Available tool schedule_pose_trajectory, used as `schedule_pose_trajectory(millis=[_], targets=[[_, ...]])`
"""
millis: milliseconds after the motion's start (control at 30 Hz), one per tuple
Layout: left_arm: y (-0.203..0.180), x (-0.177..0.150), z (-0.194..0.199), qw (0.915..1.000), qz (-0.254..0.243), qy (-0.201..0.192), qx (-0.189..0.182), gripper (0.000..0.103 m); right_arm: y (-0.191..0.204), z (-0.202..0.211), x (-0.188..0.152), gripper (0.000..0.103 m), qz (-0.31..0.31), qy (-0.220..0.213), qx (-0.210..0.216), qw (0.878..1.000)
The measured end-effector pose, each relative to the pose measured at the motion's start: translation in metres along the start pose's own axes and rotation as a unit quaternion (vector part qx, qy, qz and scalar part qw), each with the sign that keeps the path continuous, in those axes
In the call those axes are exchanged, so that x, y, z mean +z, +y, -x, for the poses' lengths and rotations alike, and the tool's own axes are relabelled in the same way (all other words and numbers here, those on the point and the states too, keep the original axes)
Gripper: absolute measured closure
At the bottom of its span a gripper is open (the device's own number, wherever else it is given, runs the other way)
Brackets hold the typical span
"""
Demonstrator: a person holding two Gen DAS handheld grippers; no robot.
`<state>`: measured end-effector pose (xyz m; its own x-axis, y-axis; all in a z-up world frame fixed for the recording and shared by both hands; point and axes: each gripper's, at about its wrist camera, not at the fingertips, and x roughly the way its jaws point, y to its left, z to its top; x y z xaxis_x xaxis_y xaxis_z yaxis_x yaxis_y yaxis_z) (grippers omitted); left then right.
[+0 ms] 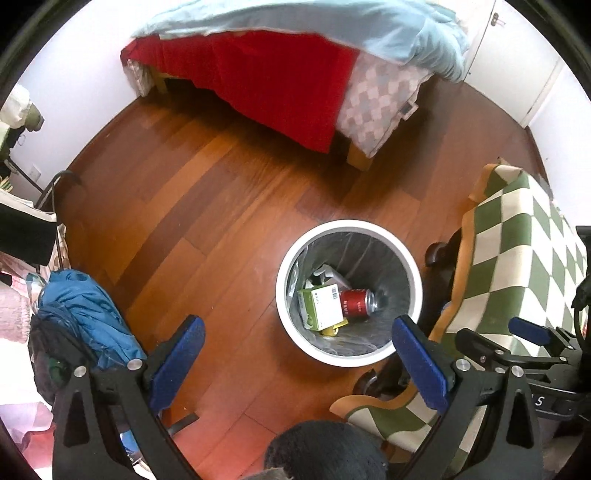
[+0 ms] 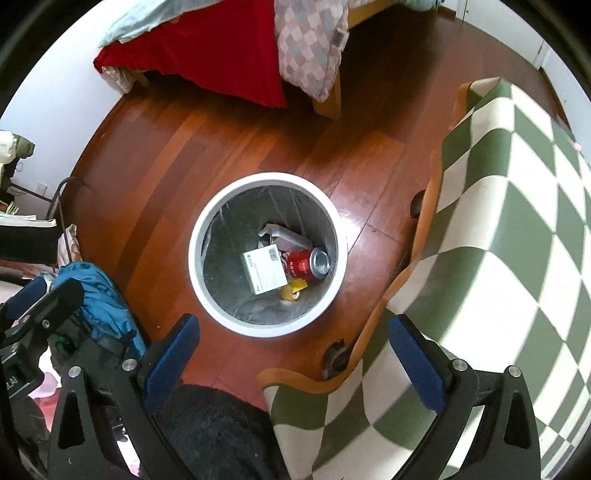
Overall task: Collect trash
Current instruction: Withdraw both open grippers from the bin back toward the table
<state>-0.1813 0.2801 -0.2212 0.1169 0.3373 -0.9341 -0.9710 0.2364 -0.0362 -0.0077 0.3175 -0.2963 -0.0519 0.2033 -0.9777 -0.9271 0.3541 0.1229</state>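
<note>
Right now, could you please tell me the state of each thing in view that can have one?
Left gripper: open, fingers empty.
Right gripper: open, fingers empty.
Trash bin: upright, uncovered, lined with a bag, partly filled.
Red can: on its side in the bin.
White box: lying flat in the bin, barcode up.
Checked blanket: draped over a wheeled seat.
Bed cover: rumpled, hanging over the edge.

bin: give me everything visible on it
The bin is round, with a thick white rim and a clear grey-looking liner inside. It stands upright on the wooden floor, open-topped, beside the checked cloth but apart from it. At its bottom lie a red can on its side, a white box with a barcode and green side, a yellow item and white packaging. Neither gripper touches it; both are open and empty.
</note>
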Motion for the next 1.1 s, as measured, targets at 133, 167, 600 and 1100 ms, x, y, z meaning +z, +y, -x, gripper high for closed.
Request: schedule_pose_trajectory(millis=[133,167,600,1100], targets=[[-0.003,-0.005,0.031,0.9996,-0.007,-0.028,-0.001,0.000,0.003,0.035,-0.008,0.000,0.008,-0.028,0.005,1.000],[-0.004,-0.006,0.039,0.9993,-0.009,-0.035,-0.001,0.000,0.004,0.045,-0.010,0.000,0.009,-0.035,0.008,0.999],[-0.022,-0.023,0.143,0.9927,-0.021,-0.118,-0.014,0.000,-0.006,0.169,-0.052,0.000,-0.017,-0.134,0.078,0.988],[-0.180,-0.034,0.132,0.9844,-0.108,-0.136,-0.032,0.000,-0.216,0.228,-0.134,0.000,-0.190,-0.177,0.054,0.964]])
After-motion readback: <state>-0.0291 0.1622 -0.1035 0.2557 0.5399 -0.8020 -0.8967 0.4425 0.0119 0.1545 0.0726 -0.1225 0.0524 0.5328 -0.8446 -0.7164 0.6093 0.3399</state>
